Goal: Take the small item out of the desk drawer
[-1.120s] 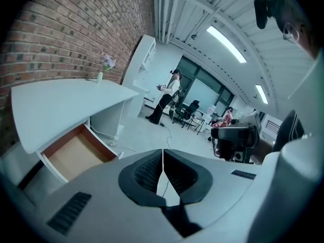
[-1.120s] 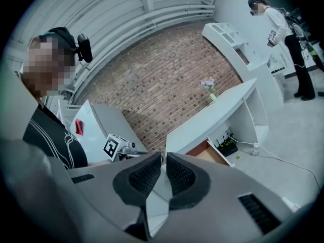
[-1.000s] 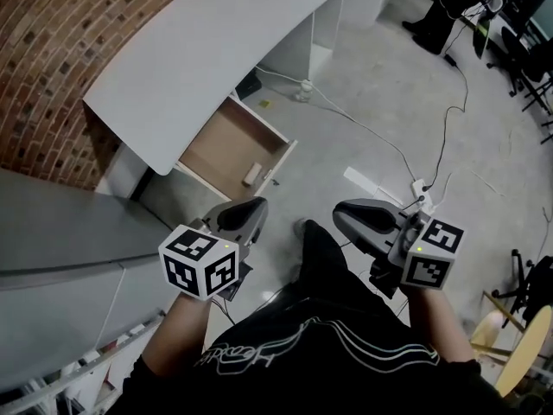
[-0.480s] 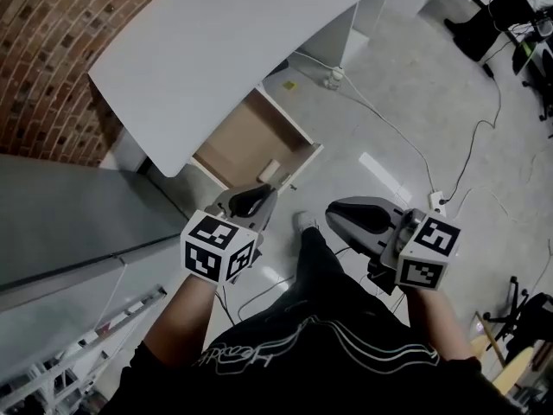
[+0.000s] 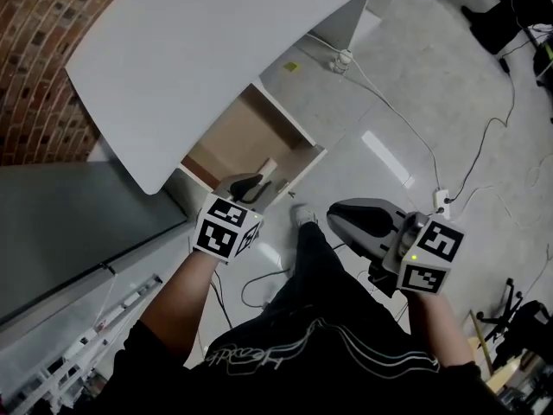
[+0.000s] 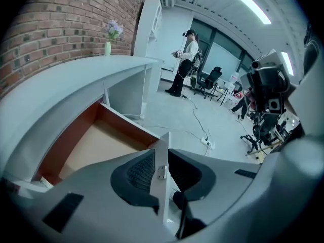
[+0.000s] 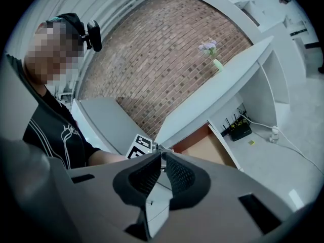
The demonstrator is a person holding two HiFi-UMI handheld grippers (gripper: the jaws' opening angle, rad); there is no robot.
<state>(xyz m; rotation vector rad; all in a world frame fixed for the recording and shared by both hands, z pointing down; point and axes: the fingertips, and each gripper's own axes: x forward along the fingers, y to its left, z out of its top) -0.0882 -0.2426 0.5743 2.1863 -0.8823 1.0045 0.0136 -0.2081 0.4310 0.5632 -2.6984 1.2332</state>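
The small item (image 5: pixel 267 168) was seen only in the head view, lying in the open drawer (image 5: pixel 226 141) just beyond the left gripper (image 5: pixel 251 181). In the left gripper view it was hidden. That gripper's fingers (image 6: pixel 135 172) had just been opening and were released, and the drawer's white front panel (image 6: pixel 163 148) was seen between them. The right gripper (image 7: pixel 161 157) was clenched on nothing. A flower vase (image 7: pixel 216 63) on the tabletop (image 7: pixel 228 82) was shown in the gripper views alone.

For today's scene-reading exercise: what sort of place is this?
Probably an office reception area: a curved white desk with an open drawer, a brick wall behind it, office chairs farther off.
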